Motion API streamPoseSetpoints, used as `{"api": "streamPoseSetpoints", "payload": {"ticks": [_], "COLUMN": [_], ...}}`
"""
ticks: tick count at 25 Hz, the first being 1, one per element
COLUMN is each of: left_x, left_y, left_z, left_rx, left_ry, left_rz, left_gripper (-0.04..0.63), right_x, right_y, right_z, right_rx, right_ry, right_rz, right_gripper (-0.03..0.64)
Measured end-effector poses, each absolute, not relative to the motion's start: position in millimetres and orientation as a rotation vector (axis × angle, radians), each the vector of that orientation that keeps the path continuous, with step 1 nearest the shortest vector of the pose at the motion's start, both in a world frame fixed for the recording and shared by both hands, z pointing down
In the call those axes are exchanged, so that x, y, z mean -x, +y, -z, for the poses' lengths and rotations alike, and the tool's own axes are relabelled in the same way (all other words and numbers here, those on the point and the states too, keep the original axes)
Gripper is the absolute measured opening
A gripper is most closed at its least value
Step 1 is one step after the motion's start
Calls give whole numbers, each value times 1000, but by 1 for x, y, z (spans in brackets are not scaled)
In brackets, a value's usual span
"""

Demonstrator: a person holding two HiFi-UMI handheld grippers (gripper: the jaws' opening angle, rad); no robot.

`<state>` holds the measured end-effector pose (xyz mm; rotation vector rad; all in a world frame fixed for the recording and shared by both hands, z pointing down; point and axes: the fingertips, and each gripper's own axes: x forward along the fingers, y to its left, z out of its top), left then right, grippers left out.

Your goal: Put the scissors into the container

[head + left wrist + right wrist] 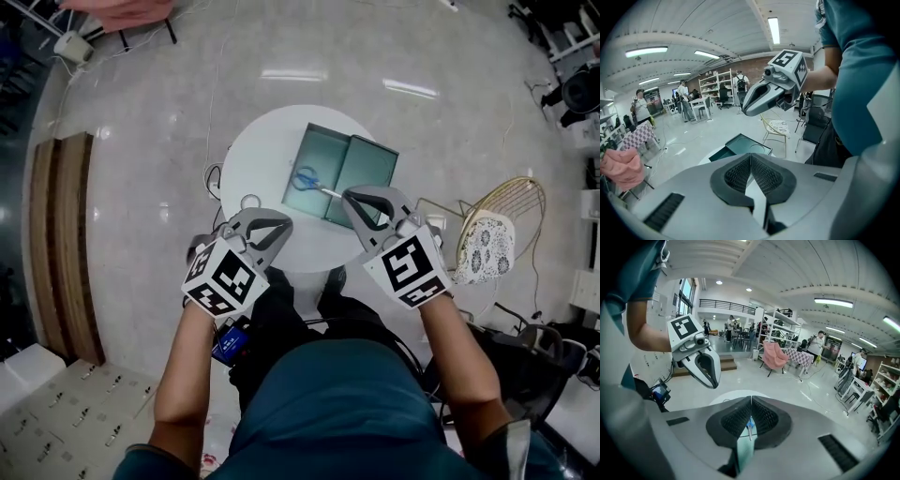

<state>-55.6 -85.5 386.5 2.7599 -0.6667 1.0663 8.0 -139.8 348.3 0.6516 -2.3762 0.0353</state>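
The scissors (307, 179), blue-handled, lie inside the left half of the green container (367, 165) on the round white table (253, 155), blade pointing right. My right gripper (349, 195) hovers at the container's near edge, close to the blade tip, jaws shut with nothing between them. In the right gripper view the scissors (750, 425) and container (743, 451) show below the closed right gripper (751, 399). My left gripper (283, 223) is shut and empty near the table's front edge. In the left gripper view the left gripper (751, 155) points toward the container (740, 143).
A gold wire chair with a floral cushion (487, 239) stands right of the table. A wooden bench (61, 234) runs along the left. Cables trail on the floor around the table. People and shelving stand far off in the room.
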Motion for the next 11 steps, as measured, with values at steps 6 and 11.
{"api": "streamPoseSetpoints", "payload": {"ticks": [6, 11], "left_x": [39, 31], "left_y": [-74, -69], "left_z": [-384, -387], "left_rx": [-2741, -2721], "left_ry": [-680, -688], "left_rz": [-1082, -1097], "left_gripper": [18, 18], "right_x": [-42, -59], "right_y": [-132, -126], "right_z": [-341, -341], "right_rx": [-699, -705], "right_ry": [-2368, -2364], "right_rz": [-58, -72], "right_gripper": [38, 38]}}
